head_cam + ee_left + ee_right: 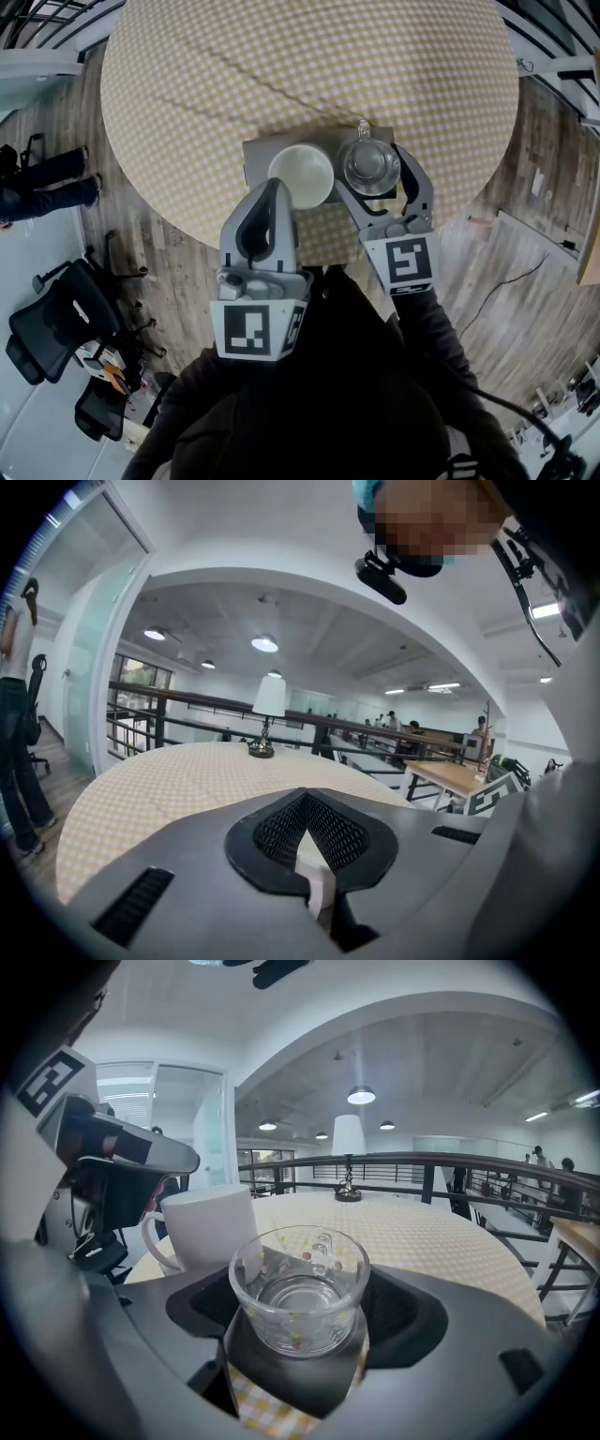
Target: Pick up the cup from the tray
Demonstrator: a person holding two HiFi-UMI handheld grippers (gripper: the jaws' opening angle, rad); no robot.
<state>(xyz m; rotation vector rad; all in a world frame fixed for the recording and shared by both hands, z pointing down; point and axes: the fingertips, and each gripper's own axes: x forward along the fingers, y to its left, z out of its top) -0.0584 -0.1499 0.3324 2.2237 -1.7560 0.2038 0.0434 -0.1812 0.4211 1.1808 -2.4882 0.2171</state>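
Note:
A white cup (300, 175) and a glass cup (368, 167) stand side by side on a grey tray (255, 155) near the front edge of the round table. My left gripper (278, 185) is at the white cup's near side; the left gripper view shows it (314, 878) shut on a thin white part, apparently the handle. My right gripper (370, 173) is spread wide with one jaw on each side of the glass cup. In the right gripper view the glass cup (300, 1288) sits between the jaws (300, 1335), the white cup (206, 1227) to its left.
The table (309, 66) has a yellow checked cloth, and a small lamp (349, 1162) stands at its far side. Office chairs (56, 328) and a standing person (47, 183) are on the left. A railing (469, 1162) runs behind the table.

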